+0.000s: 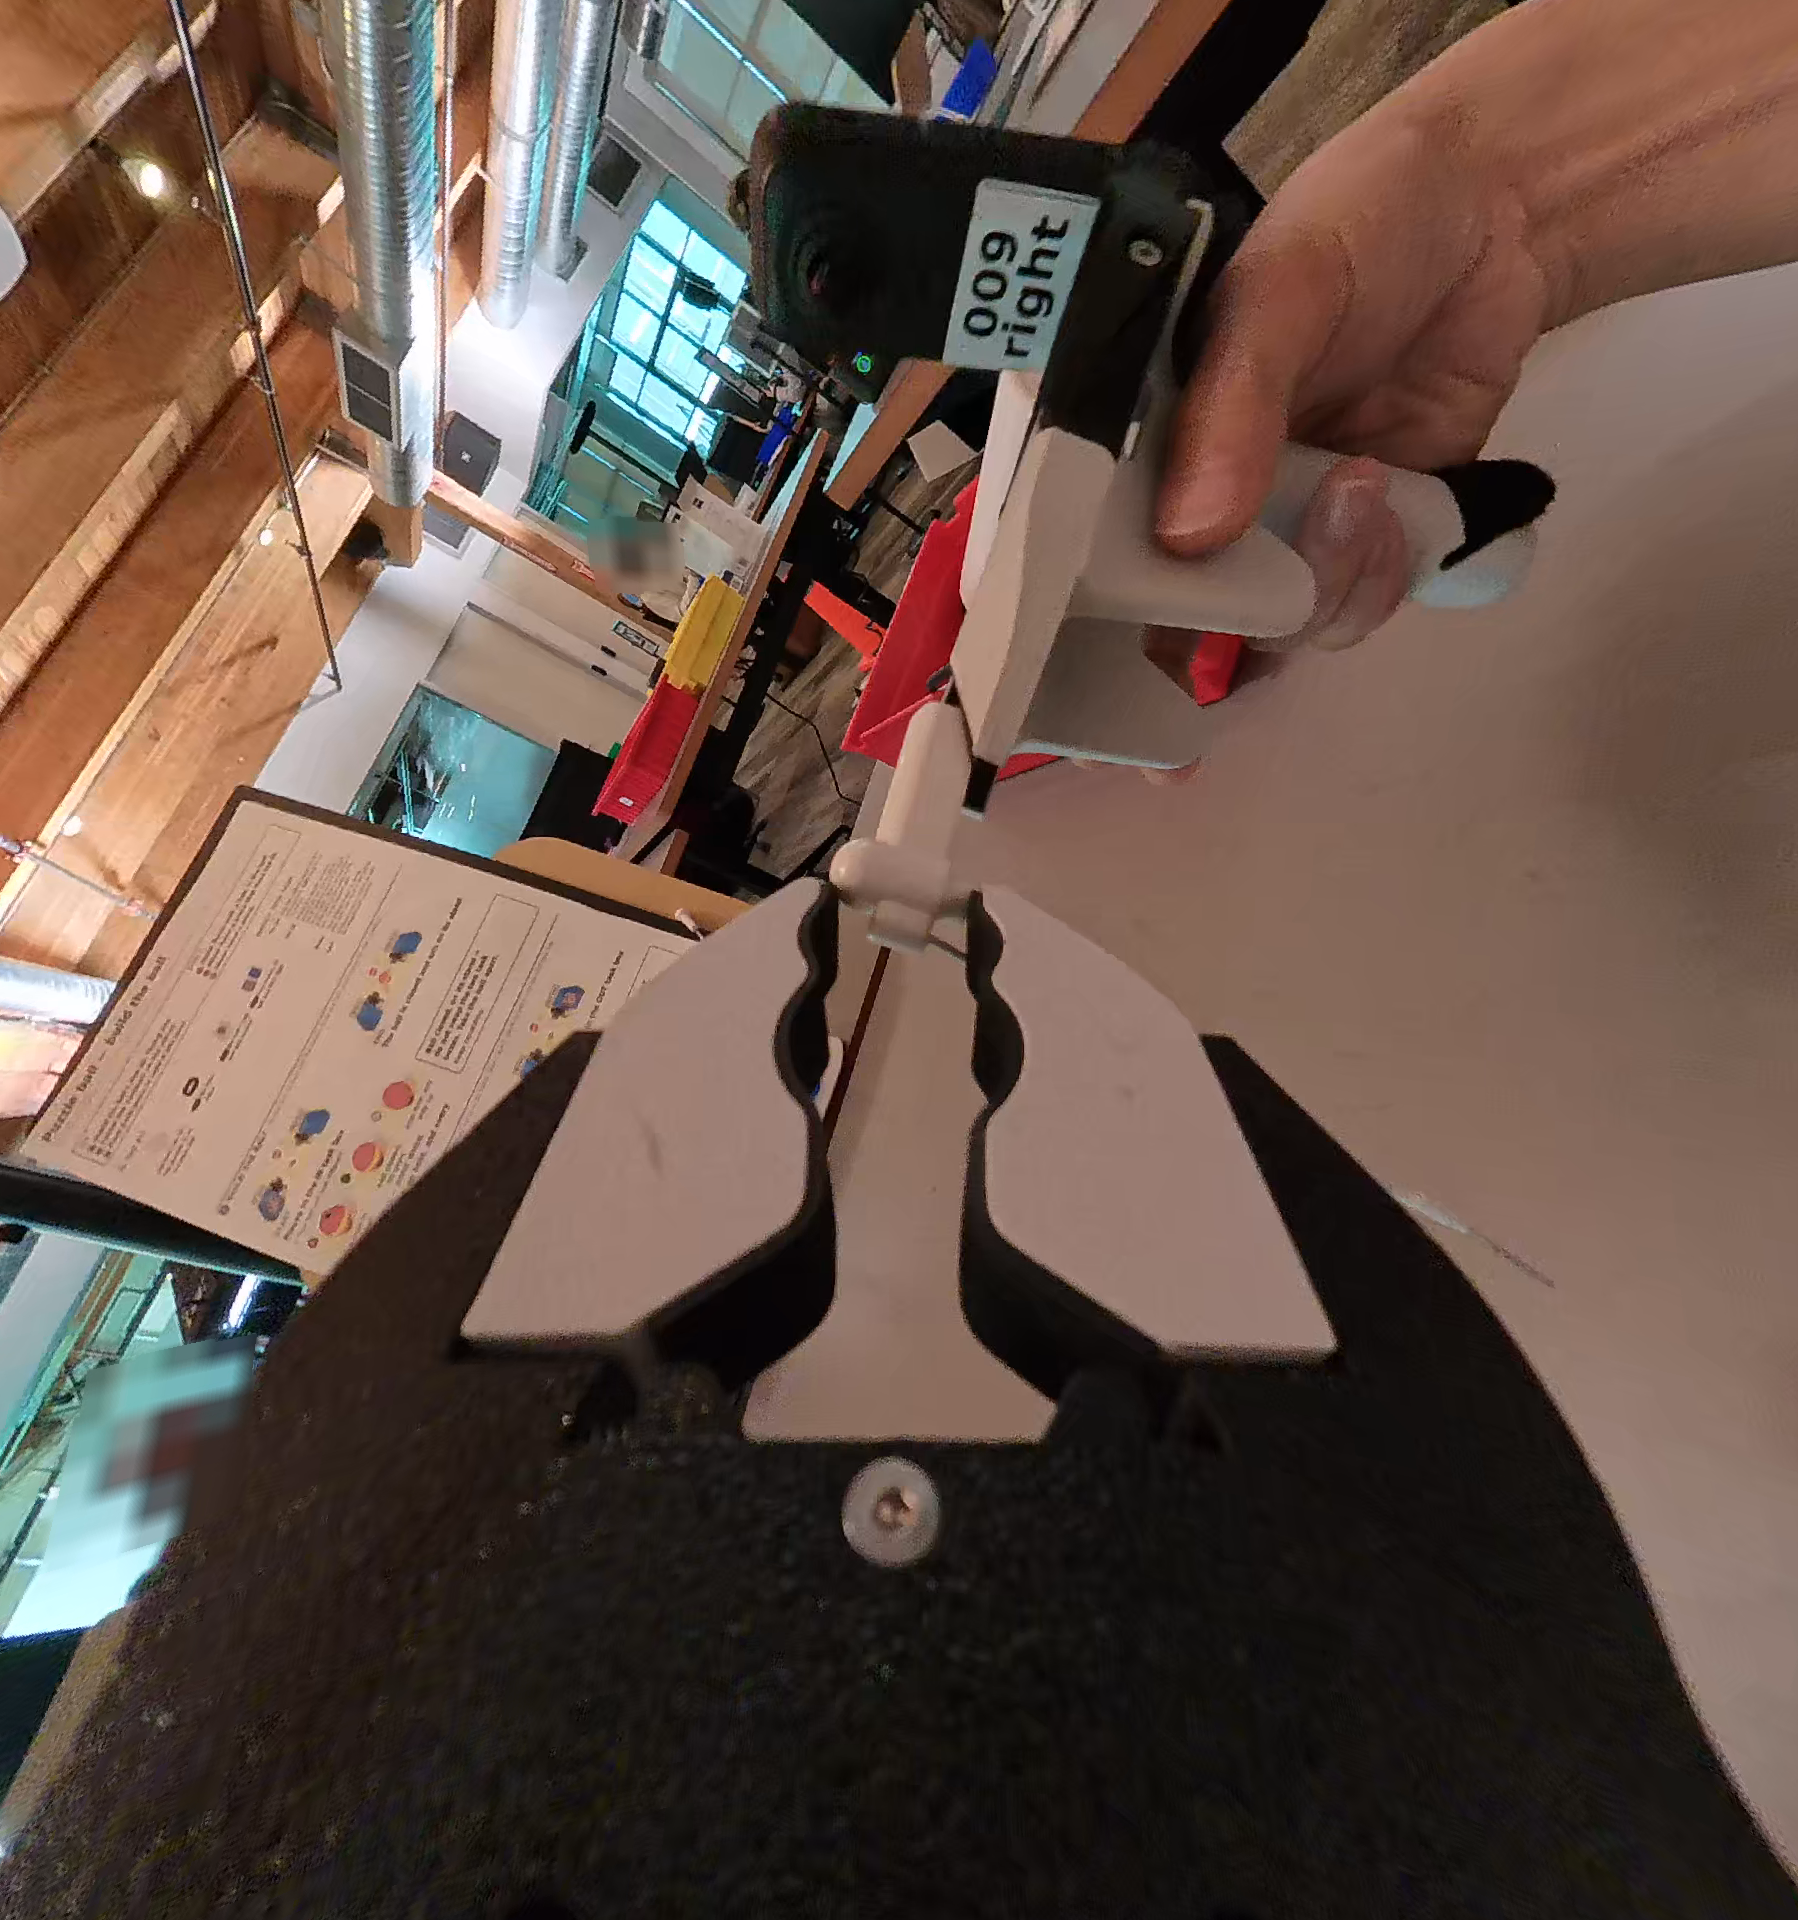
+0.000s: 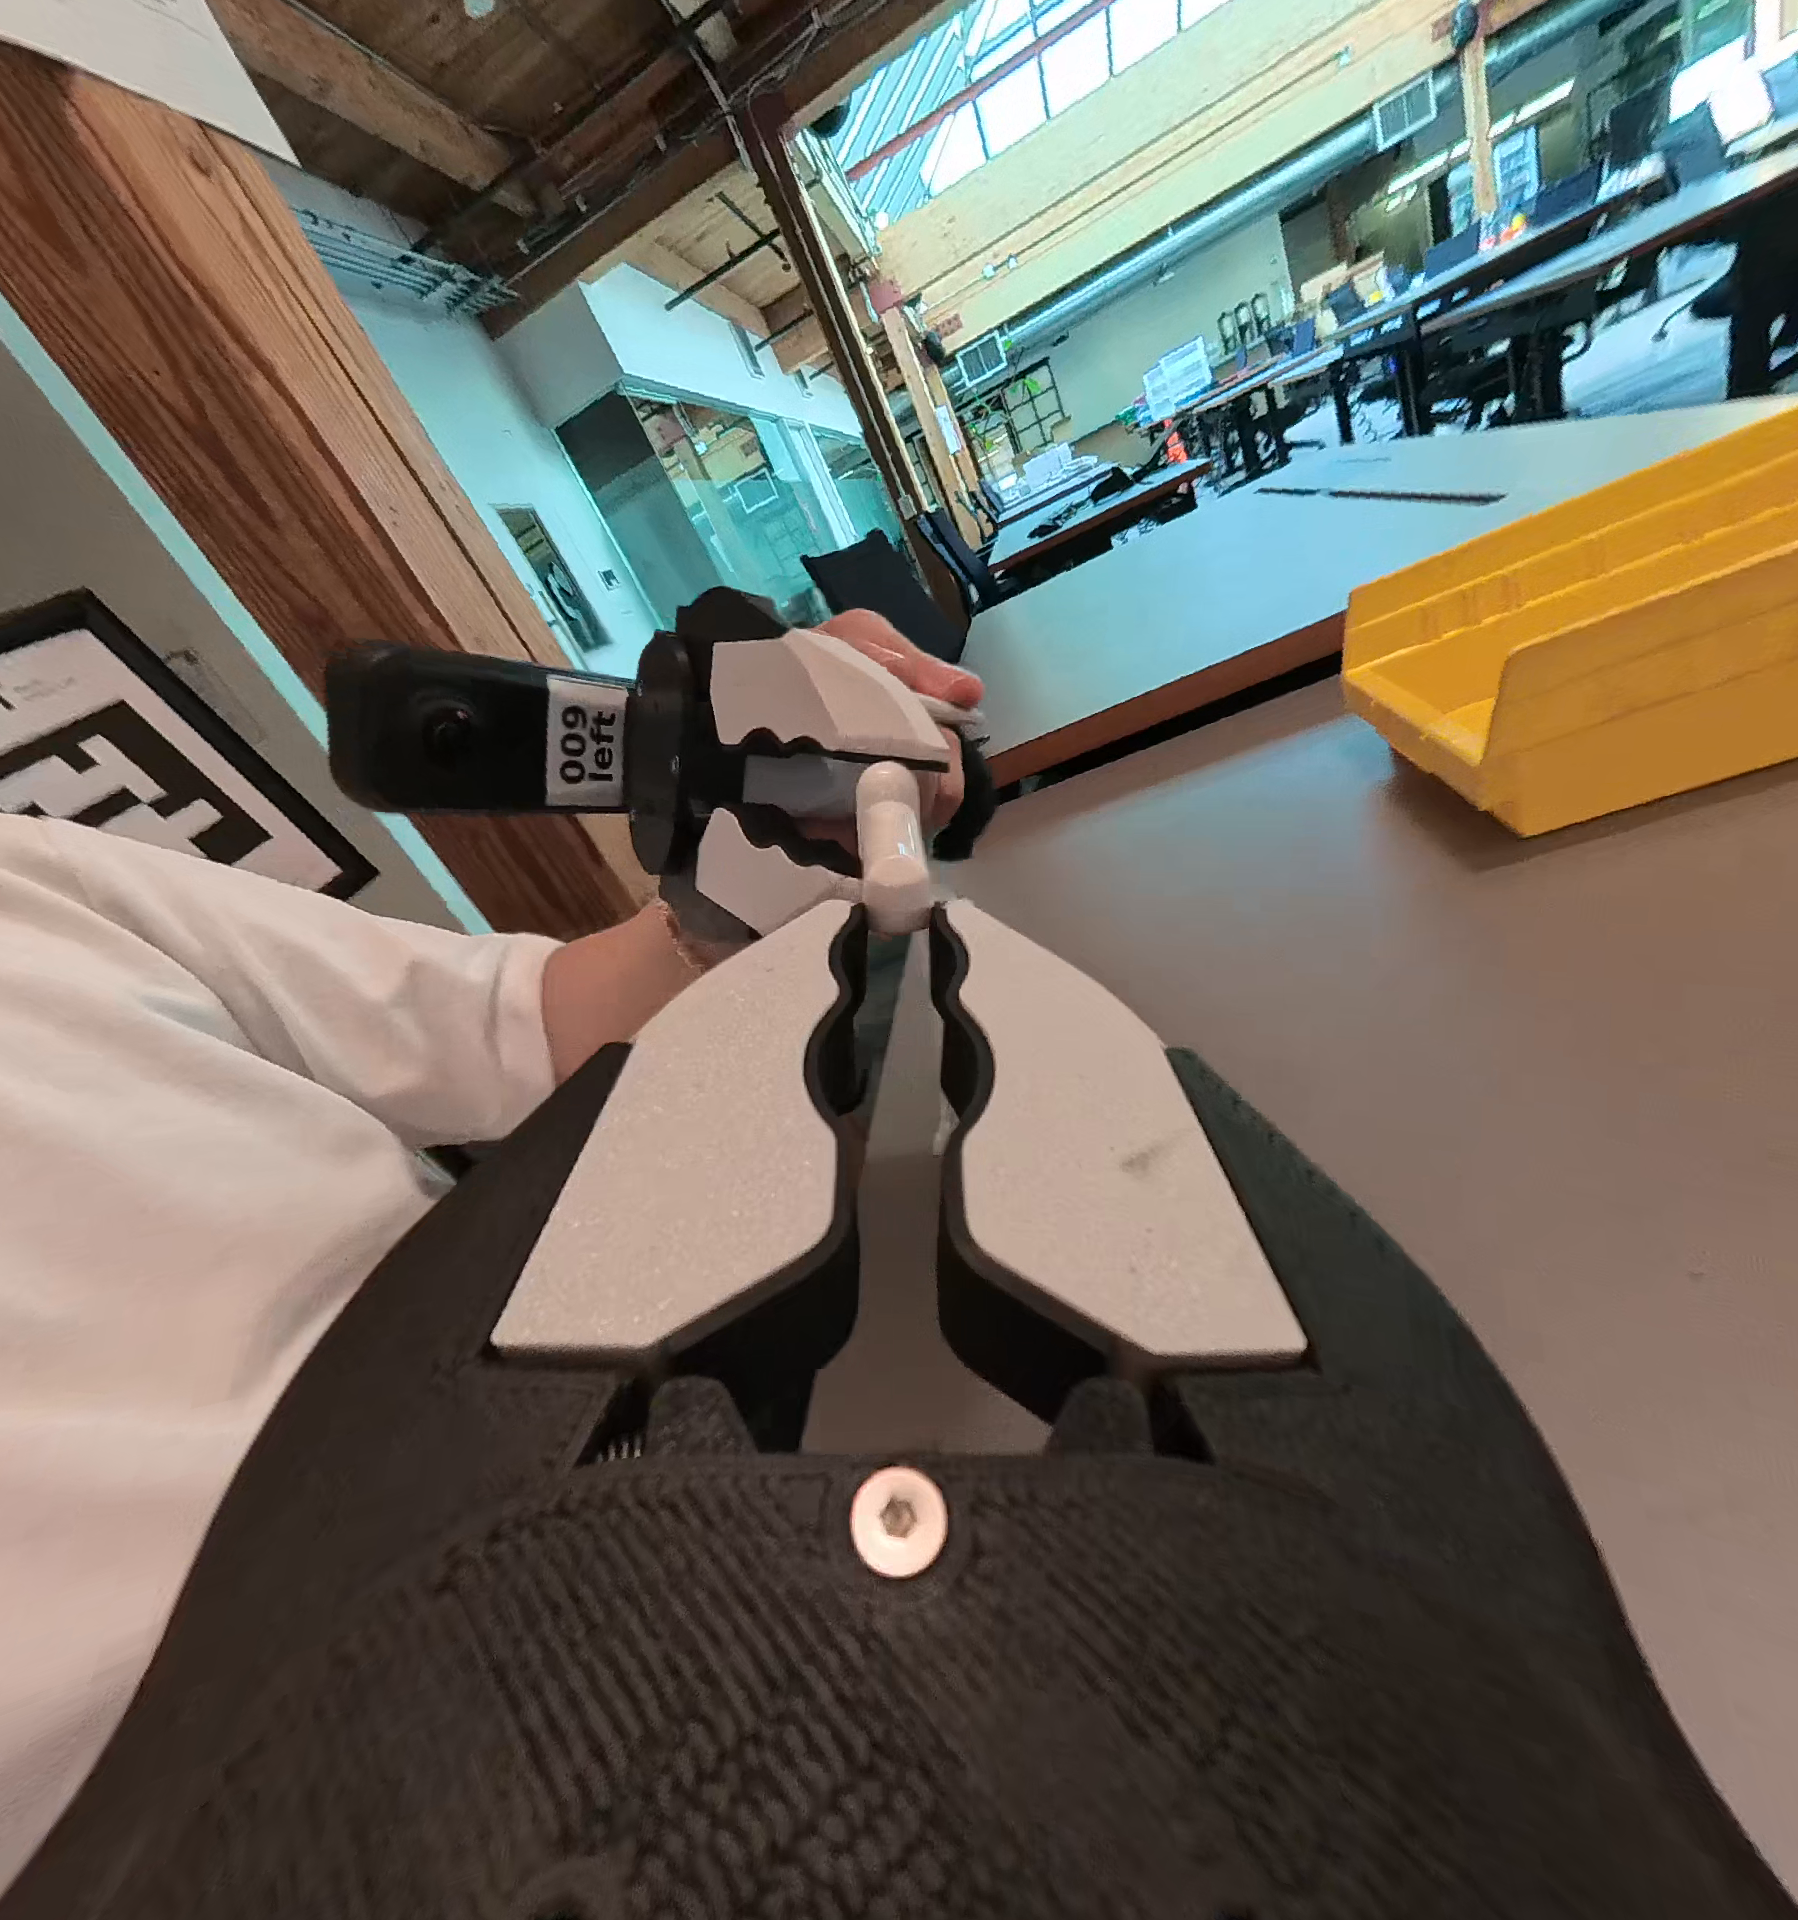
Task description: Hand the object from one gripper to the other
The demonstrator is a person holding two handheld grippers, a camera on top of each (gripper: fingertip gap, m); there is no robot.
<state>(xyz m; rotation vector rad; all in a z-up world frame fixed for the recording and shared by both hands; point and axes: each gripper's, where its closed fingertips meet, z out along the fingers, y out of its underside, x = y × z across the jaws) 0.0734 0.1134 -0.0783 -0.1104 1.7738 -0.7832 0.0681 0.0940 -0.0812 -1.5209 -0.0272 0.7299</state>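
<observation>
**Handover in progress: peg bridged between both tongs**

Inspection found a small white plastic T-shaped peg held in the air above the flat grey table top. It touched nothing on the table and was well apart from the yellow plastic bin lying on it.

The right gripper was clenched snugly on the stem end. Its tips pressed both sides of the stem, evidently to carry the peg.

The left gripper met it head-on above the table, and the peg's cross-bar end lay between its tips. The tips stood moderately apart and flanked the bar. Whether they actually gripped it could not be determined.

The two tools were set nose to nose, judged so that each could take a separate end without fouling the other.
</observation>
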